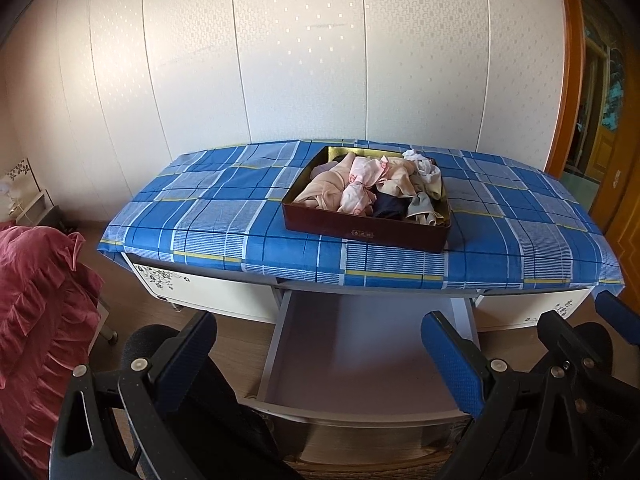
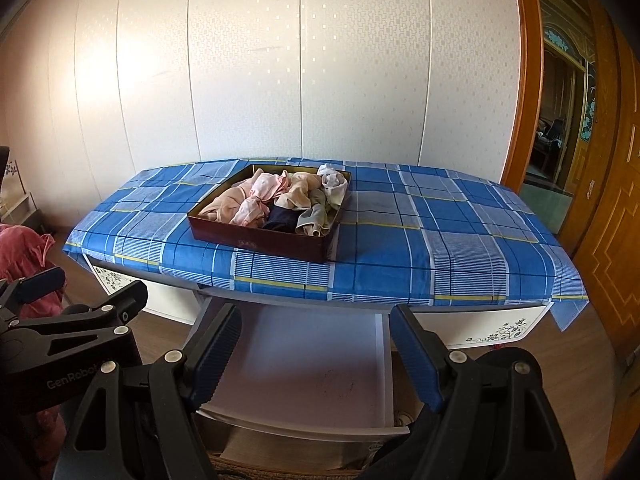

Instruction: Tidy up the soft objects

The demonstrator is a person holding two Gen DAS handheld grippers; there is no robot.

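We see a dark red rectangular box (image 1: 362, 229) on the blue plaid cloth (image 1: 224, 208) covering the surface, heaped with crumpled soft garments (image 1: 368, 188) — pink, beige, navy, white. Below the box, a smooth pale drawer (image 2: 304, 360) stands pulled out. Our left gripper (image 1: 320, 364) and right gripper (image 2: 316, 356) both gape wide, holding nothing.

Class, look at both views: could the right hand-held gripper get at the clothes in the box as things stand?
Probably yes. The right hand-held gripper is open, the box has no lid, and nothing stands between them; only the open drawer lies below.
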